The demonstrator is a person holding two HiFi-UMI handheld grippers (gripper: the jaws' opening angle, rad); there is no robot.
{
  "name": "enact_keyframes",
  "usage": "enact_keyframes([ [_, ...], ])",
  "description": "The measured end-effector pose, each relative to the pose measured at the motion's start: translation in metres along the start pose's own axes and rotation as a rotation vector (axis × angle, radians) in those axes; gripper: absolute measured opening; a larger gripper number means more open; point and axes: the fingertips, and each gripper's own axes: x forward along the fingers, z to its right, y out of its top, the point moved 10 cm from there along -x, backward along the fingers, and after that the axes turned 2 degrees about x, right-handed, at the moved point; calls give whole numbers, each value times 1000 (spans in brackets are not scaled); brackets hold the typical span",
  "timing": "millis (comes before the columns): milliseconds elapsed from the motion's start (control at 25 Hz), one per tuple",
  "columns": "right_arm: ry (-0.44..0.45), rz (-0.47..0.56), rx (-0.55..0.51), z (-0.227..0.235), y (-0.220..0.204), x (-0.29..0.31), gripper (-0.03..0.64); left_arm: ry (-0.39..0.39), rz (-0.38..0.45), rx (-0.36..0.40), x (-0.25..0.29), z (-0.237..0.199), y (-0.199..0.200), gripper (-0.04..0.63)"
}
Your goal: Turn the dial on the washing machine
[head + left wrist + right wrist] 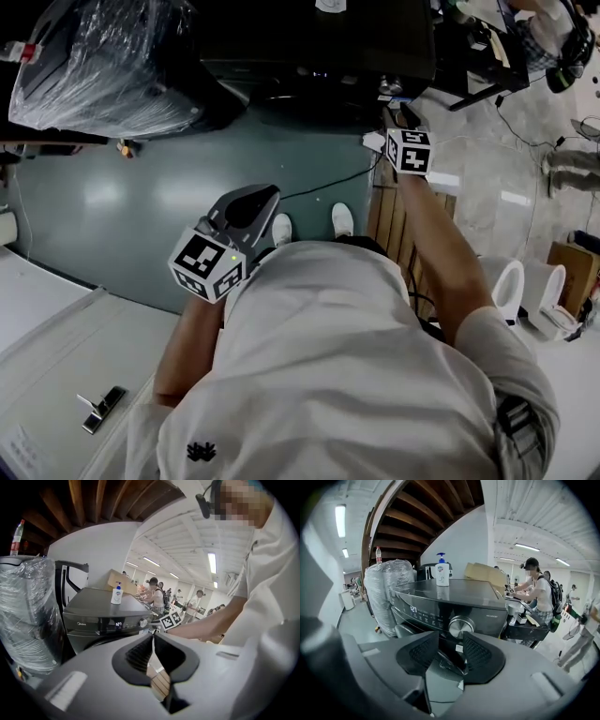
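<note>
The dark grey washing machine [454, 602] stands close in front of my right gripper [451, 638]. Its round silver dial [461, 626] sits on the front panel, just beyond and above the gap between the jaws. Those jaws stand open with nothing between them, and the pads are clear of the dial. In the head view the right arm reaches out to the machine [319, 37], with its marker cube [410, 150] near the machine's right corner. My left gripper [258, 197] hangs back over the floor in front of the person's body. Its jaws are shut and empty, and it sees the dial [143, 623] from farther off.
A soap pump bottle [442, 575] stands on the machine's top. A plastic-wrapped bulky thing [103, 66] stands left of the machine. A cable [328, 183] crosses the green floor, with wooden boards [394, 225] to the right. Several people work at tables behind the machine [534, 597].
</note>
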Motion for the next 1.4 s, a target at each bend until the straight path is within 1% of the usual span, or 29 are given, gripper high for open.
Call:
enact_keyframes([
  [120,-10,-11,4,8,2,14,146,30,13,-12,4,0,5,60],
  [240,-14,-18,20,12,4,27,170,53,12,-19,7,0,7,60],
  [320,-18,-25,26,15,6,36,197,64,10,-21,11,1,8,60],
  [560,-47,-32,63,15,12,58,235,84,-3,-32,14,1,9,60],
  [680,-66,-38,84,15,11,64,242,91,-10,-33,14,1,7,60],
  [840,-88,-39,138,18,13,68,241,101,-10,-35,13,0,7,60],
  [960,-89,-21,225,19,11,68,242,110,-14,-37,11,-1,6,60],
  [1120,-55,26,409,26,5,69,242,113,-12,-37,9,-3,5,60],
  [1280,1,82,585,33,-3,69,242,111,-12,-37,8,-3,5,60],
  [1320,11,92,607,34,-5,69,242,110,-11,-36,8,-3,5,60],
  [1400,16,93,601,34,-5,70,242,108,-12,-34,8,-3,4,60],
])
